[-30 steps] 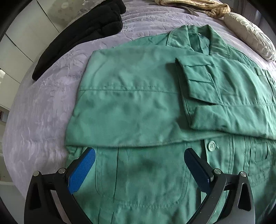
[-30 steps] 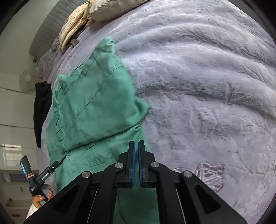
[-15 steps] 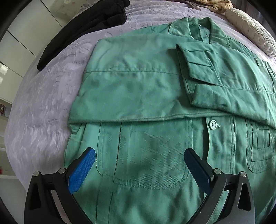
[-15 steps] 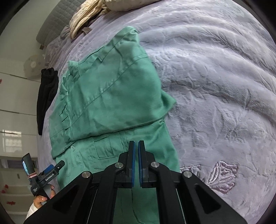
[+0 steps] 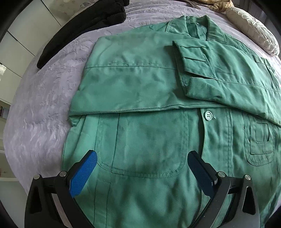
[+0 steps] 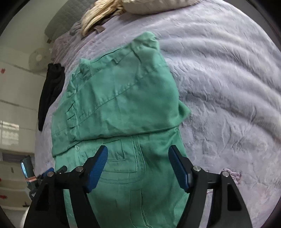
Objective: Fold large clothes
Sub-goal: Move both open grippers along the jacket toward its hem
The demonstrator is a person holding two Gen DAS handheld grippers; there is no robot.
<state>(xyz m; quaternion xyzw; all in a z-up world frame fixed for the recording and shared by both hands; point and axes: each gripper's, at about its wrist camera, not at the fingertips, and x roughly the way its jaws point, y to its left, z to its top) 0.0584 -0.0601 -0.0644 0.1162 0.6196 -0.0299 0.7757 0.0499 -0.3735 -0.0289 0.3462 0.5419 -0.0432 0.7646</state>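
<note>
A green work jacket (image 5: pixel 133 91) lies front up on a lilac bedspread (image 5: pixel 38 108), both sleeves folded across its chest. It also shows in the right wrist view (image 6: pixel 119 98). My left gripper (image 5: pixel 142 157) is open and empty, low over the jacket's lower left pocket. My right gripper (image 6: pixel 137 152) is open and empty, low over the jacket's lower right part near its side edge. The left gripper shows small at the left edge of the right wrist view (image 6: pixel 45 172).
A black garment (image 5: pixel 82 29) lies on the bed beyond the jacket's left side. A cream pillow (image 5: pixel 252 29) and a beige cloth (image 6: pixel 98 15) lie at the head of the bed. White cupboards (image 6: pixel 12 108) stand to the left.
My right gripper was shut and has opened. Both grippers have drawn back toward the jacket's hem, so more of the lower jacket shows.
</note>
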